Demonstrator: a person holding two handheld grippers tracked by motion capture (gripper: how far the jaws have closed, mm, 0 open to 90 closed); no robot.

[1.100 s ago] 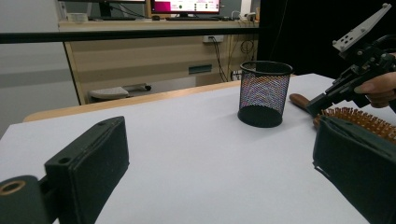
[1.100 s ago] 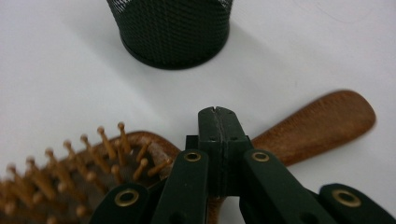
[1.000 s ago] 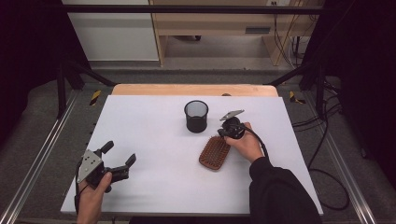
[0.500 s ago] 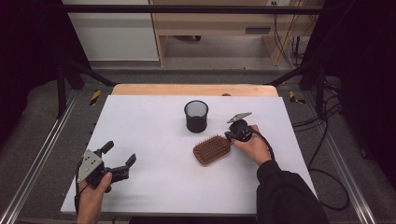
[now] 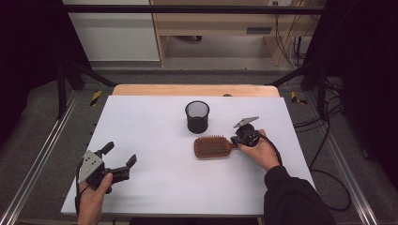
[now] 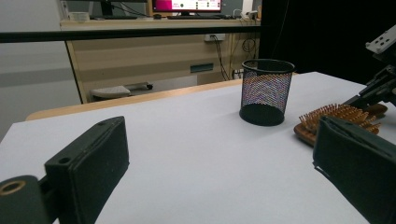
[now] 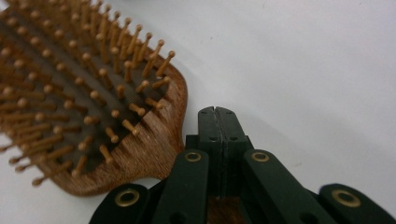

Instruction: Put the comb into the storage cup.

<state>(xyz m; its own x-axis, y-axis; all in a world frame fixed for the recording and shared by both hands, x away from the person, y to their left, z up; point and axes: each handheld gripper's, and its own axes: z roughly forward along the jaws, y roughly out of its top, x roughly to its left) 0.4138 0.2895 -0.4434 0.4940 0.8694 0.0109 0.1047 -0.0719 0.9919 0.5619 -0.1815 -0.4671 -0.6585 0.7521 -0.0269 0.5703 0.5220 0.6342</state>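
brush: wooden paddle hairbrush (image 5: 213, 146), stiff, light, bristles up (pins snag).
hold: the handle, at its 3 o'clock end.
right gripper (image 5: 240, 139): fingers clamped on the handle.
left gripper (image 5: 123, 158): fingers apart, empty.

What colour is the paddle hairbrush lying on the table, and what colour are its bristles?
The hairbrush is reddish-brown wood with lighter tan bristles; the right gripper view shows this best.
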